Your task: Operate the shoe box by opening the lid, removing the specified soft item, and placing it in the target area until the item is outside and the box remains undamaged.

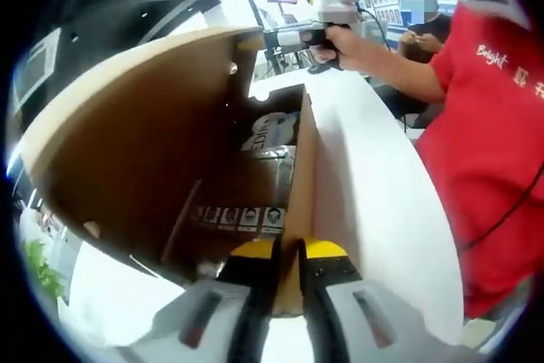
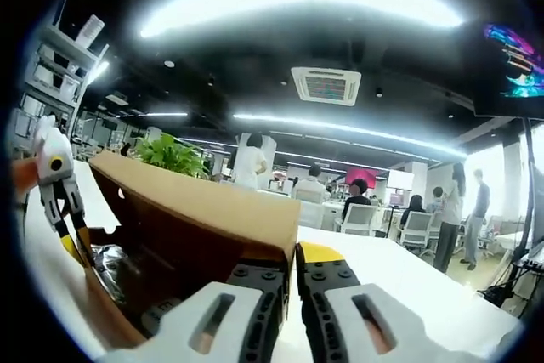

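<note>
Holding the shoe box (image 1: 170,150) open from both ends now. My left gripper (image 1: 287,265) has its jaws pressed together on the near wall of the box, the cardboard edge pinched just ahead of the yellow tips. My right gripper (image 2: 289,274) is clamped the same way on the rim of the raised lid (image 2: 200,197), jaws drawn in on the cardboard right at their tips. In the left gripper view I can also see the right gripper (image 1: 319,27) out at the far end, gripped in the person's hand (image 1: 344,44).

Beyond my left jaws, down inside the box, lies the soft item (image 1: 272,129), a pale printed pack resting against the far inner corner with some crinkly wrapping just this side of it. It's not out yet, so I'd call the lid step done and the removal still ahead.

My read on handling: the pack looks light and squashy, likely slick on its plastic skin, so I'd pinch a bunched fold or an edge rather than the flat face. The box is thin cardboard, stiff but easy to crease, so a gentle hold on the lid matters. The white counter (image 1: 374,176) lies right of my left jaws
</note>
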Tool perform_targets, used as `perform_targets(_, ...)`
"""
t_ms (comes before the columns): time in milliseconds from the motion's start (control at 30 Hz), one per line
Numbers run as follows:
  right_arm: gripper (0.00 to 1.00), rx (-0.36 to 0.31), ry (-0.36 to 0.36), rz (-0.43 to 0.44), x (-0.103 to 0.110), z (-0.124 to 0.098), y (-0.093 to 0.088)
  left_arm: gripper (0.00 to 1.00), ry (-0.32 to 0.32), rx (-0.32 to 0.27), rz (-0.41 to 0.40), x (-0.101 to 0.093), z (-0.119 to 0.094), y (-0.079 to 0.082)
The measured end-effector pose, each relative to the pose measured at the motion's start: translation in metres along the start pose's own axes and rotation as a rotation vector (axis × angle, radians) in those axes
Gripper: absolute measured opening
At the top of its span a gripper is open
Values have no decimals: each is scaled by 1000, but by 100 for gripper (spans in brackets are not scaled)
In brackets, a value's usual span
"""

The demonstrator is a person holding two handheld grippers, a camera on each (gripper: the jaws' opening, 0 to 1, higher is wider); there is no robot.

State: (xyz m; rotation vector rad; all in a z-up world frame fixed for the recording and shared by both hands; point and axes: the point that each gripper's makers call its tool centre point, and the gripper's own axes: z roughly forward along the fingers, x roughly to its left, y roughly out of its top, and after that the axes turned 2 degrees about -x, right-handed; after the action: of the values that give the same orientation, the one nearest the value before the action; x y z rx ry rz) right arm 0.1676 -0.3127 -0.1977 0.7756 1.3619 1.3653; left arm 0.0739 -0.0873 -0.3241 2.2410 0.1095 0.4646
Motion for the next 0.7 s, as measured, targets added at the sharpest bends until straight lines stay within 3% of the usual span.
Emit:
perform_targets(233, 2, 1, 3, -3, -2, 4, 4, 7, -54, 30, -39, -1, -1, -1)
perform_targets(267, 2, -3, -7, -2, -4, 4, 5, 6, -95, 52, -121, -6, -2, -2)
perform_targets(333, 2, -6, -4, 42, -3, 4, 5, 4, -138, 63, -124, -8, -1, -1)
perform_targets(400, 1, -8, -17, 23, -2, 4, 5, 3, -151, 66, -100, -7, -1, -1)
perform_targets(700, 0, -4, -22, 39, -4, 6, 9, 3, -163, 61, -42, -9, -1, -2)
